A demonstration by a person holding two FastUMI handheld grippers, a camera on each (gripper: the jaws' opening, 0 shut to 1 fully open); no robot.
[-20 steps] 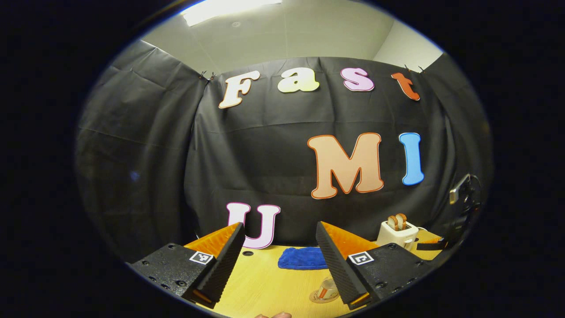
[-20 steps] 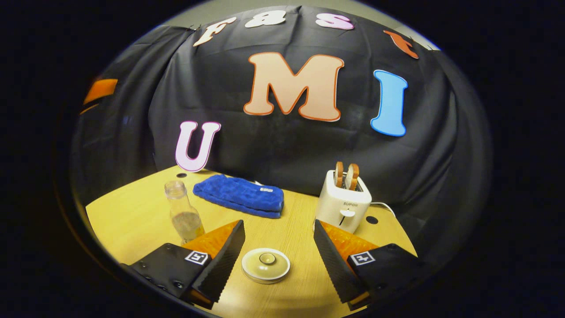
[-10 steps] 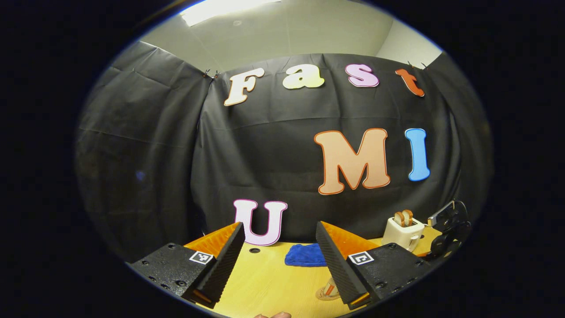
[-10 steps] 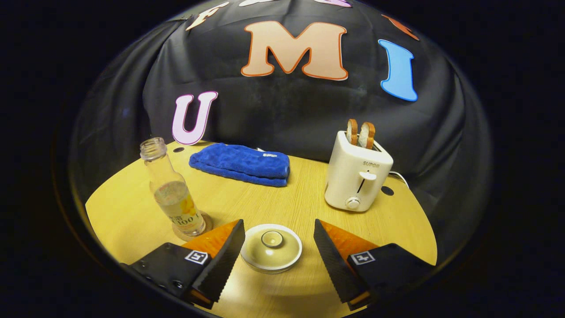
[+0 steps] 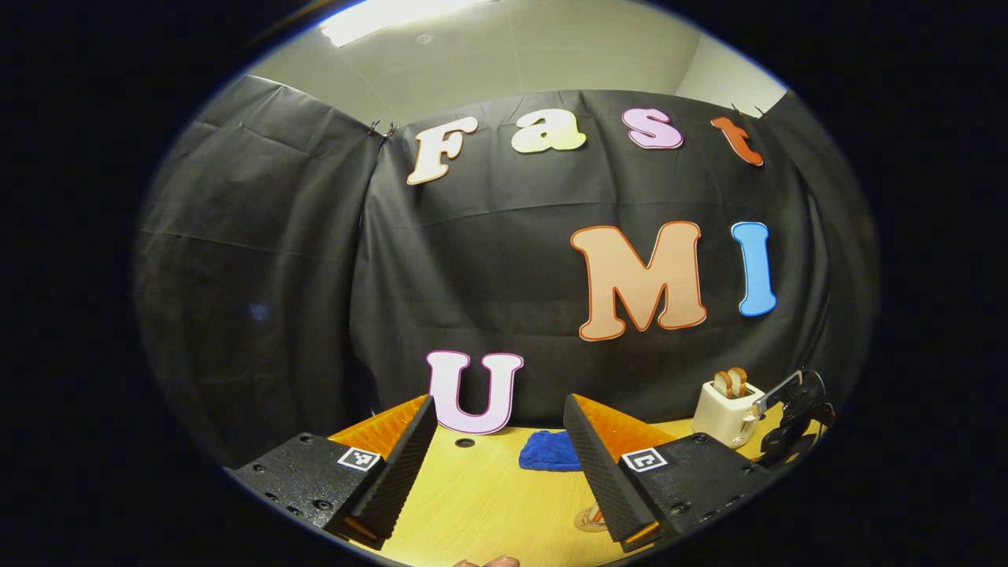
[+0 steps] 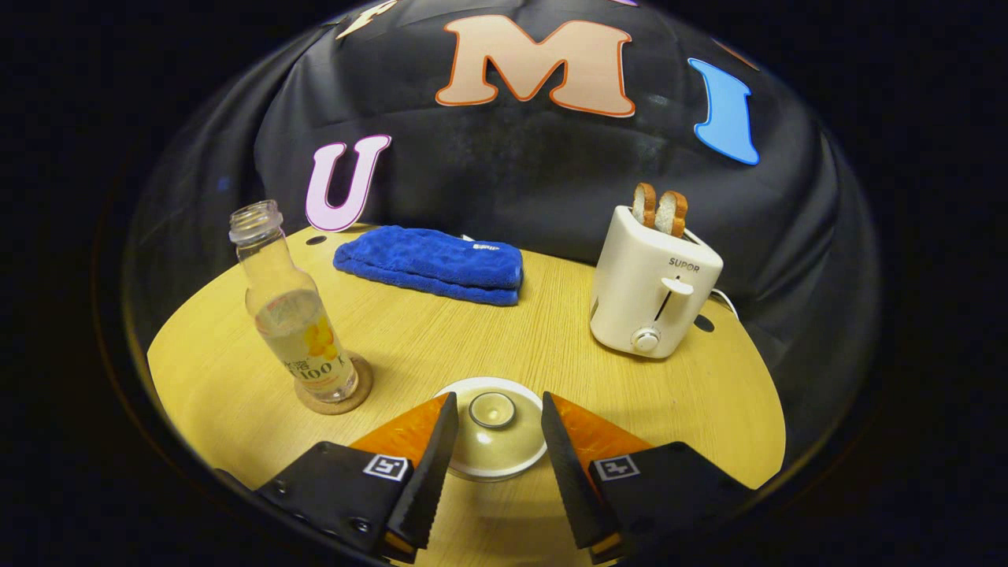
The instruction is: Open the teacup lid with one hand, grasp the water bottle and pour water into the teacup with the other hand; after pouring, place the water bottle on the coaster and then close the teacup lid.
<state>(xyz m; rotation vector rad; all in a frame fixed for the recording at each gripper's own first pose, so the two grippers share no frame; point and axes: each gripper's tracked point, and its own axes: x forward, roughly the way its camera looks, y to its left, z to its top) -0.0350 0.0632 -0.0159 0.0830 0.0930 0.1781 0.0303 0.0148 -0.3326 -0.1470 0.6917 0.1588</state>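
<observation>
A pale teacup lid [image 6: 494,449] with a round knob [image 6: 492,410] lies low on the table, a white rim showing around it. My right gripper [image 6: 498,398] hangs just over it, its jaws on either side of the knob with small gaps left, so it is open. Left of it a clear uncapped water bottle [image 6: 290,311], part full, stands upright on a round cork coaster [image 6: 340,400]. My left gripper [image 5: 498,399] is open and holds nothing, raised and facing the wall. The bottle's base [image 5: 591,517] peeks out beside its right finger.
A folded blue towel [image 6: 431,264] lies at the back of the wooden table [image 6: 220,370]. A white toaster [image 6: 654,279] with two bread slices stands at the back right. In the left gripper view the other gripper [image 5: 790,409] shows far right, by the toaster [image 5: 728,409].
My right gripper has come down over the lid and its fingers have narrowed around the knob. My left gripper has swung leftward, so the table things slid right in its view.
</observation>
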